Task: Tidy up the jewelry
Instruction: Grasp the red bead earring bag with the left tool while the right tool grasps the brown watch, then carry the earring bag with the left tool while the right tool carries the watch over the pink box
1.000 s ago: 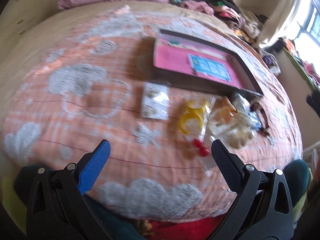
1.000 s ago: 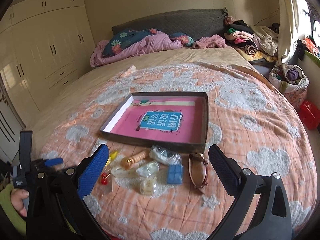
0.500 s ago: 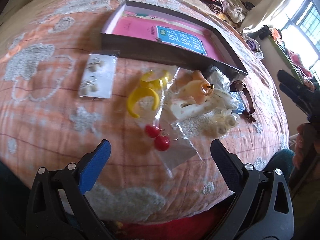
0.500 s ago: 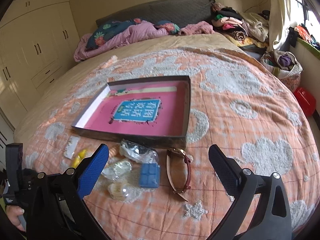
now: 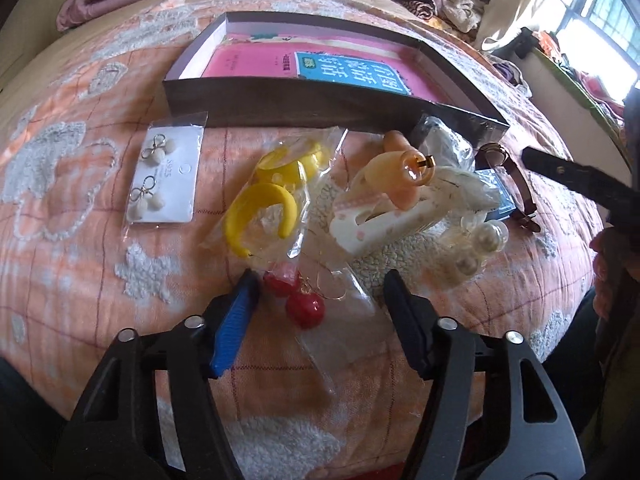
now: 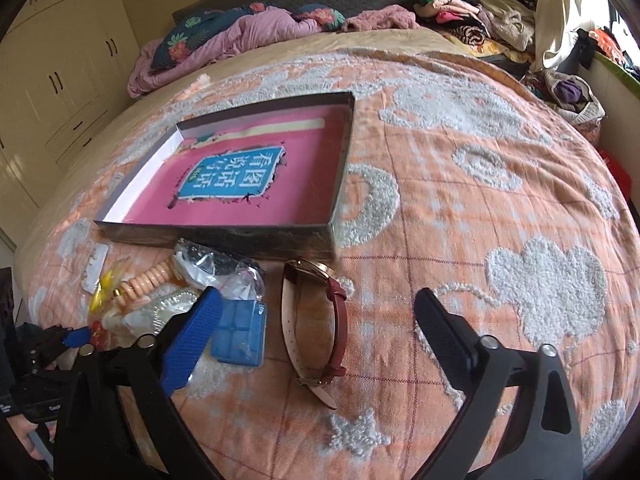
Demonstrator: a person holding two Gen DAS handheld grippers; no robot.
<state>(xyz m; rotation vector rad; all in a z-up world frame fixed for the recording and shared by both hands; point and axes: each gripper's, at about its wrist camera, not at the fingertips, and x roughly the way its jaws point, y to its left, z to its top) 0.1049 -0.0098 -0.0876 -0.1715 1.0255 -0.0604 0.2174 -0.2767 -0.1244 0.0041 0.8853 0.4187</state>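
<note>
— Where do the red earrings (image 5: 298,298) lie from you?

— Low in the middle of my left-wrist frame, in a clear bag on the bed (image 5: 80,280), right between the tips of my left fingers (image 5: 320,286). These stand spread apart, holding nothing, the blue pad (image 5: 234,324) just beside the upper bead.

— And the bag's long axis?

— It runs from the beads down toward the lower right of the frame, slanting across my gap, so I judge a slight turn would help before closing.

— Is the right one nearer?

— No. My right fingers (image 6: 316,304) are wide and empty over the watch (image 6: 316,320), centre of their own frame; the earrings are far at its lower left. The box (image 5: 320,110) waits along the upper part of the left frame.
</note>
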